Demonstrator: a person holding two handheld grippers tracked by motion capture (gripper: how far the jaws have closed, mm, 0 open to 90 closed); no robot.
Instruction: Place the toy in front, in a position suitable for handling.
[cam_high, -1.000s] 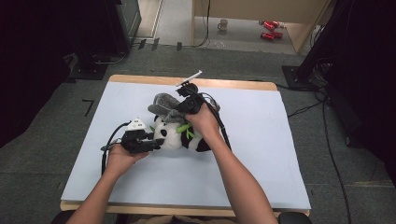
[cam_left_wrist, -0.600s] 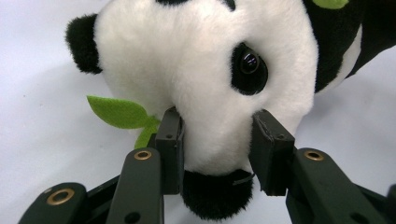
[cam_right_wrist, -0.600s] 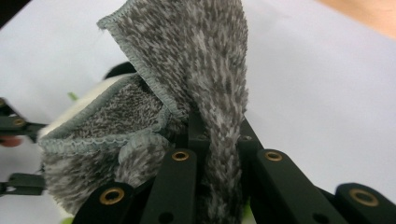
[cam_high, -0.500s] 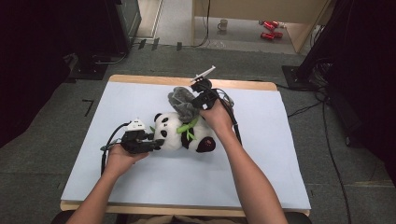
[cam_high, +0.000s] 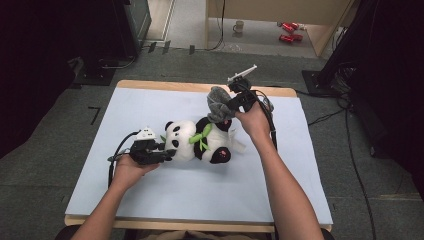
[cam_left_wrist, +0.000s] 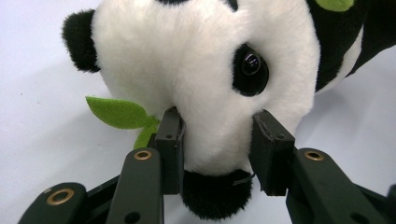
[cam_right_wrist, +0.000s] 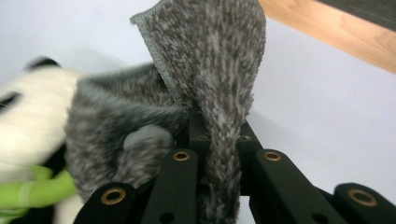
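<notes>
A black-and-white panda plush (cam_high: 192, 142) lies on its side in the middle of the pale blue table top (cam_high: 150, 200), a green felt sprig (cam_high: 202, 136) on its chest. My left gripper (cam_high: 167, 152) comes at it from the left, its jaws shut on the panda's snout (cam_left_wrist: 201, 70), pads pressed into the white fur either side of the black nose. A green leaf (cam_left_wrist: 116, 112) sticks out beside the left pad. My right gripper (cam_high: 226, 107) is raised over the panda's far end, shut on a grey fuzzy cloth (cam_high: 217, 102) that hangs from it. The cloth (cam_right_wrist: 210, 60) runs between the right gripper's (cam_right_wrist: 217, 135) jaws.
The table's wooden far edge (cam_high: 200, 86) lies just behind the right hand. Cables trail from both grippers across the table. On the floor beyond stand a mug (cam_high: 240, 25) and red objects (cam_high: 287, 32). Dark equipment stands at both sides.
My right gripper has moved up and to the right, toward the far edge, drawing the grey cloth off the panda. The panda has shifted slightly. The left gripper has stayed put.
</notes>
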